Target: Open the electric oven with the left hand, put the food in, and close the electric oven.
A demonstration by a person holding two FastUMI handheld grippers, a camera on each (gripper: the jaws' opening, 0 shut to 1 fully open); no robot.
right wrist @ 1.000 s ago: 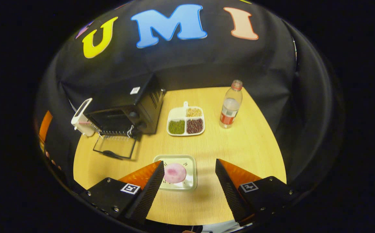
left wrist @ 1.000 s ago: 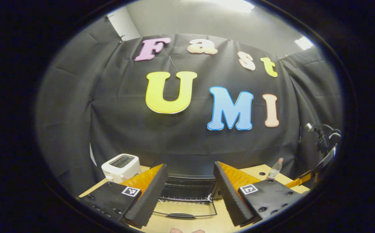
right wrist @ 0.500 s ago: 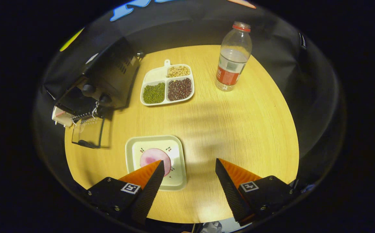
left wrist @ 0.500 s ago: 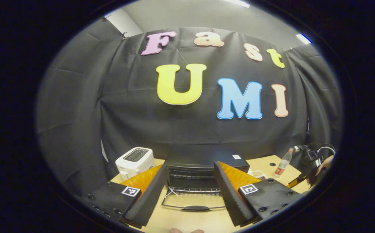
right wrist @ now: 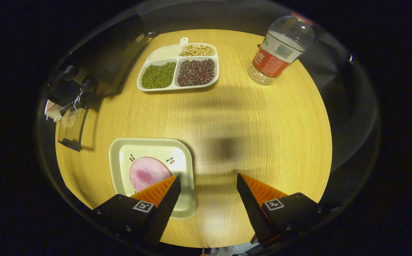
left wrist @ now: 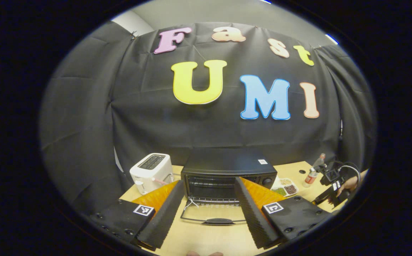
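The left gripper (left wrist: 209, 193) is spread wide and holds nothing, hovering in front of the electric oven (left wrist: 228, 173). The oven's glass door (left wrist: 213, 214) lies folded down flat on the table (left wrist: 206, 240), its handle toward the gripper. A white toaster (left wrist: 151, 173) stands just beside the oven on its left, and a divided bean tray (left wrist: 285, 187) on its right, with a bottle (left wrist: 313, 171) farther back. The right gripper (right wrist: 209, 190) is also spread and empty, above the table; its left finger overlaps the square plate (right wrist: 183, 167) carrying the pink food (right wrist: 145, 174). Beyond lie the bean tray, the bottle and the open oven at the left edge. Compared with a second ago, the right gripper has dropped closer to the plate, and the left has pulled back from the oven.
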